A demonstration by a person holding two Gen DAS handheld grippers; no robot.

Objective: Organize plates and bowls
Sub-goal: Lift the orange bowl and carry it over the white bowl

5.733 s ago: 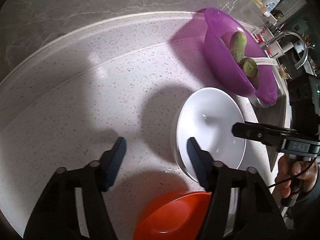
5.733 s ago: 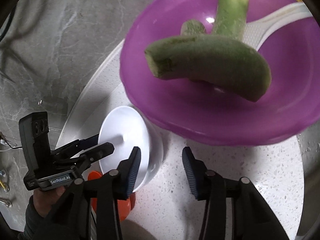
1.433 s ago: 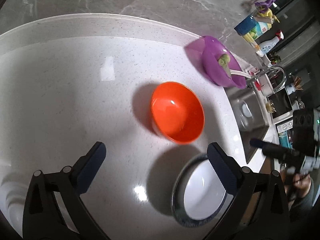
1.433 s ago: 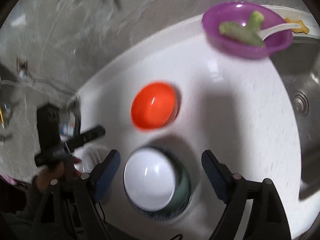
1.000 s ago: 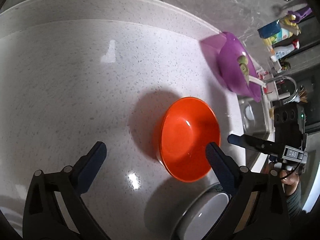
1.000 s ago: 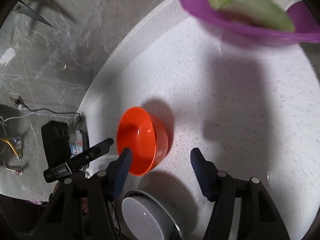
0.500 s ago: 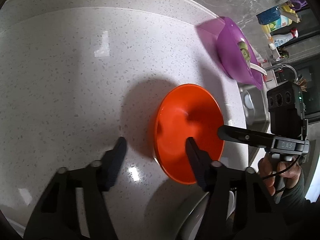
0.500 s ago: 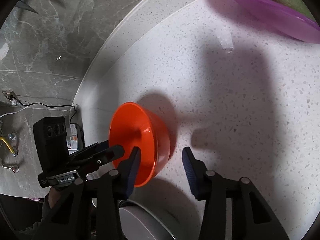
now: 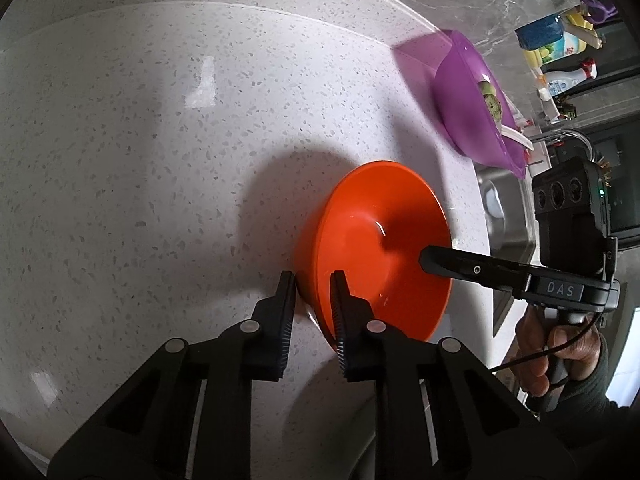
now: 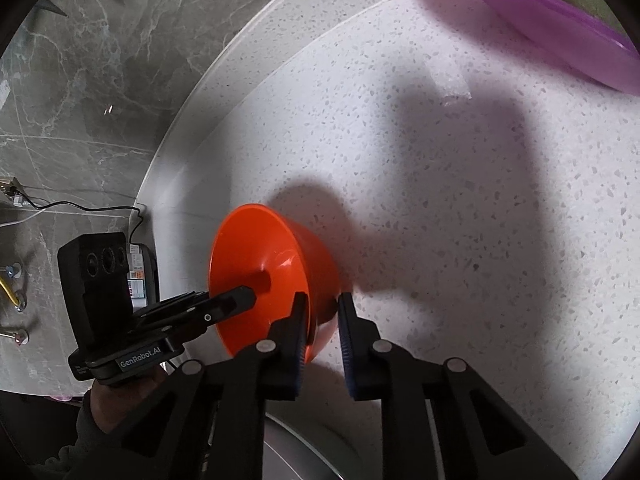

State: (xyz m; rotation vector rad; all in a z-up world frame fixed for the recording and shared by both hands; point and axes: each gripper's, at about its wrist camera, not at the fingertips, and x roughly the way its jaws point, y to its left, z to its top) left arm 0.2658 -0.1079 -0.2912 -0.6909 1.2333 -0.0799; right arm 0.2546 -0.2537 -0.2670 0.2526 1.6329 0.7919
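Note:
An orange bowl (image 9: pixel 384 240) stands on the white speckled counter. My left gripper (image 9: pixel 312 280) is shut on its near-left rim, one finger inside and one outside. My right gripper (image 10: pixel 322 300) is shut on the opposite rim of the same bowl (image 10: pixel 260 264). The right gripper's finger (image 9: pixel 460 266) shows inside the bowl in the left wrist view, and the left gripper's finger (image 10: pixel 224 304) shows in the right wrist view. A grey plate edge (image 10: pixel 296 452) with a white bowl lies just below the grippers, mostly hidden.
A purple bowl (image 9: pixel 472 108) with green vegetable pieces and a white spoon sits at the counter's far right, also in the right wrist view (image 10: pixel 540 12). A steel sink (image 9: pixel 504 216) and faucet lie beyond it. Bottles (image 9: pixel 560 48) stand by the wall.
Both grippers have moved in on the orange bowl and closed on opposite sides of its rim. Earlier they were open above the counter.

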